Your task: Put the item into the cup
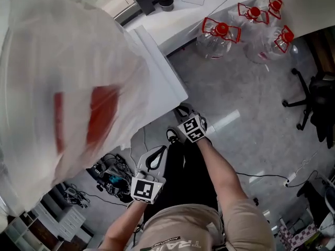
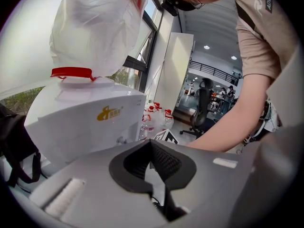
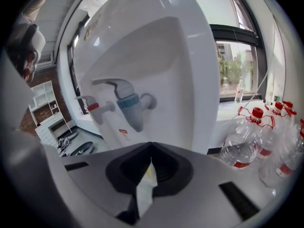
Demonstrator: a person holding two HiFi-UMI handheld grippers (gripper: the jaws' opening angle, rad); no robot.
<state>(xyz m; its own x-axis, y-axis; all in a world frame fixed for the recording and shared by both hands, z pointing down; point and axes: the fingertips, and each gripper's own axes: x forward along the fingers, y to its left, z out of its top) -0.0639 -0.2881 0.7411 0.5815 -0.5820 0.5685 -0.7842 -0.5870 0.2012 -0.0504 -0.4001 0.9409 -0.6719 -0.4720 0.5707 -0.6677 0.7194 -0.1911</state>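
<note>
Paper, a thin white packet (image 3: 144, 190), is clenched edge-on in your right tongs (image 3: 151, 156), which face the white water dispenser (image 3: 156, 56) with its red tap (image 3: 94, 106) and blue tap (image 3: 127, 101). Your left tongs (image 2: 151, 144) are pressed together with nothing between the pads. Both pairs hang low over the grey floor (image 1: 246, 103), close to your legs (image 1: 183, 177) — large red-capped water bottles (image 1: 218, 35) stand near the dispenser.

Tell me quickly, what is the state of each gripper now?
Left gripper: jaws closed, empty.
Right gripper: jaws closed on a white packet.
</note>
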